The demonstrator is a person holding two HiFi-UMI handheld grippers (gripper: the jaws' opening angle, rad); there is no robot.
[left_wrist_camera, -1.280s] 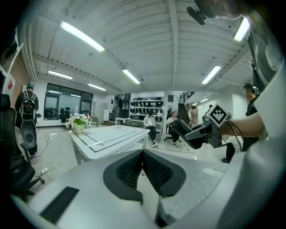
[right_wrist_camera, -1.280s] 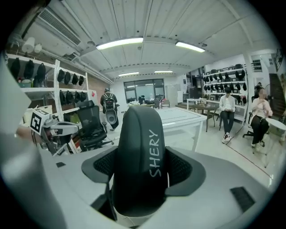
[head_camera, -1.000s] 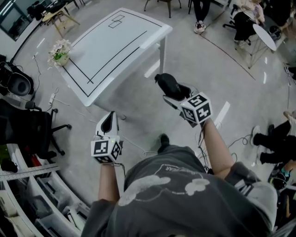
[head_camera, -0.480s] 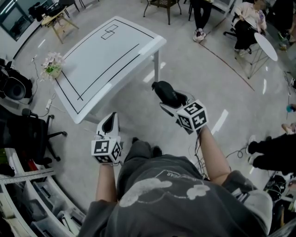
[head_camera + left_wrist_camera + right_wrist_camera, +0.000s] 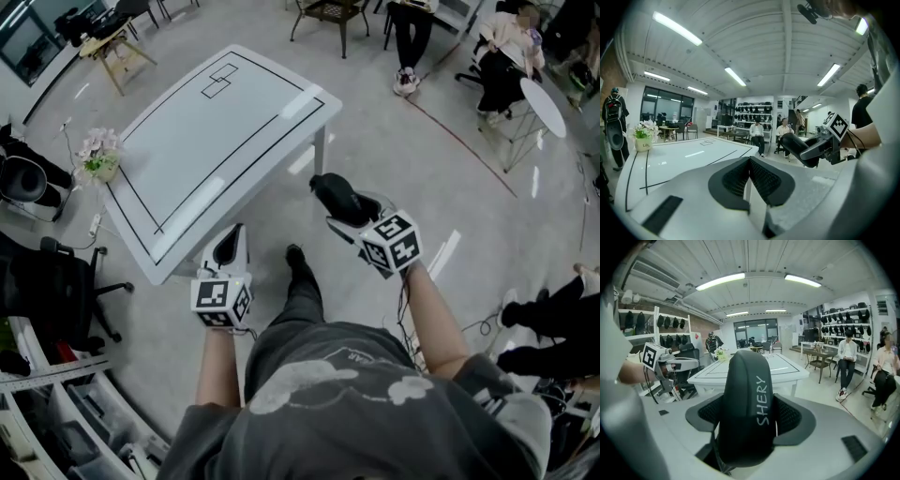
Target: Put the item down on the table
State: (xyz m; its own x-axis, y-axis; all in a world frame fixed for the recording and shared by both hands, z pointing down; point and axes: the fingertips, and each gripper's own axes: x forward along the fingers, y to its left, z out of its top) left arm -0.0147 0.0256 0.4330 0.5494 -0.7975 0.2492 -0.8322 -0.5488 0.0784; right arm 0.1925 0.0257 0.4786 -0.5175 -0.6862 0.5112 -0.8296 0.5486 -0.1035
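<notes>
1. A flower pot [image 5: 97,159] sits at the left corner of the white table [image 5: 216,141].
2. The left gripper [image 5: 228,246] hangs just off the table's near edge, its jaws pressed together with nothing between them.
3. The right gripper [image 5: 349,202] clamps a black case [image 5: 334,189] above the floor, clear of the table. The case's long axis runs along the jaws, its free end pointing toward the table.

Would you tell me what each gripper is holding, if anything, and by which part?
The right gripper grips a black case across its sides, toward its near end; the left gripper holds nothing.
</notes>
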